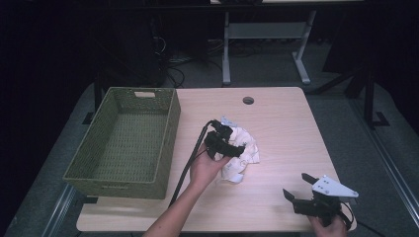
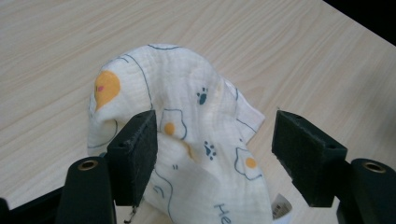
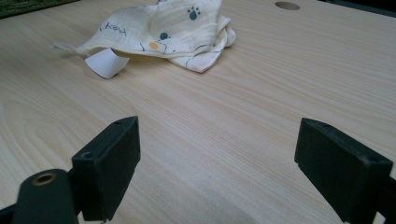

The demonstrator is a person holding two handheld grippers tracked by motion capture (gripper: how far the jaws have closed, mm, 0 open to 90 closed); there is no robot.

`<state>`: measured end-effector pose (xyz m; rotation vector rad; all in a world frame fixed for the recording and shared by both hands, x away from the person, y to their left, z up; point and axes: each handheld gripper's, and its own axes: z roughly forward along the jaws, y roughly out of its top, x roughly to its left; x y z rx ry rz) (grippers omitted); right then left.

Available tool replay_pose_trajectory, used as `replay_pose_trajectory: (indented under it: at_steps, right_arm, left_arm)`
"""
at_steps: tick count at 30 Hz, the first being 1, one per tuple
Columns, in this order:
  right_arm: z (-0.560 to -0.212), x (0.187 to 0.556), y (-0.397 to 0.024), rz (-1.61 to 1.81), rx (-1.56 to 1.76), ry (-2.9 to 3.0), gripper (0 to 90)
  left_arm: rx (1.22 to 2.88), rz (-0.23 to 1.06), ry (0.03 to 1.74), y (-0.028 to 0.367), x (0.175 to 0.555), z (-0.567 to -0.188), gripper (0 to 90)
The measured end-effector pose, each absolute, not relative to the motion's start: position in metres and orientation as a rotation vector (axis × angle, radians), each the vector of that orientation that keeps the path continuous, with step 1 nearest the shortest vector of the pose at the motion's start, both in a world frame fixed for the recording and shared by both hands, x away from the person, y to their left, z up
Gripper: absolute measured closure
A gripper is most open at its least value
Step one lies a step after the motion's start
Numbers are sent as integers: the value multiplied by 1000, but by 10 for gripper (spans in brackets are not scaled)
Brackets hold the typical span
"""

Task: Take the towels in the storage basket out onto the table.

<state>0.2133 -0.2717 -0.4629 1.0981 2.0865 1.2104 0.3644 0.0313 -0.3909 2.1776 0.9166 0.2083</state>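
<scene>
crumpled cream cloth (image 2: 196,121) — egg and paw prints, white tag (image 3: 105,62)

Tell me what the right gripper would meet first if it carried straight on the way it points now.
Probably bare table first. The right gripper is open with nothing between its jaws; the printed cloth lies farther off, left of its line, so it might pass beside it.
</scene>
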Motion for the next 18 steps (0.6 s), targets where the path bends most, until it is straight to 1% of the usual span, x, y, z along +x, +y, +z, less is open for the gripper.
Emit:
replay_pose_trajectory:
  at_steps: [6, 12, 18]
  right_arm:
    - [-463, 213, -272, 1205, 1102, 2086, 138]
    - [-463, 213, -271, 1202, 1105, 2087, 138]
    - [-463, 213, -271, 1200, 1109, 2087, 138]
  left_arm:
    - [2171, 229, 894, 44, 350, -388, 290]
    - [2145, 215, 871, 58, 332, -389, 287]
    - [2158, 226, 850, 71, 314, -392, 280]
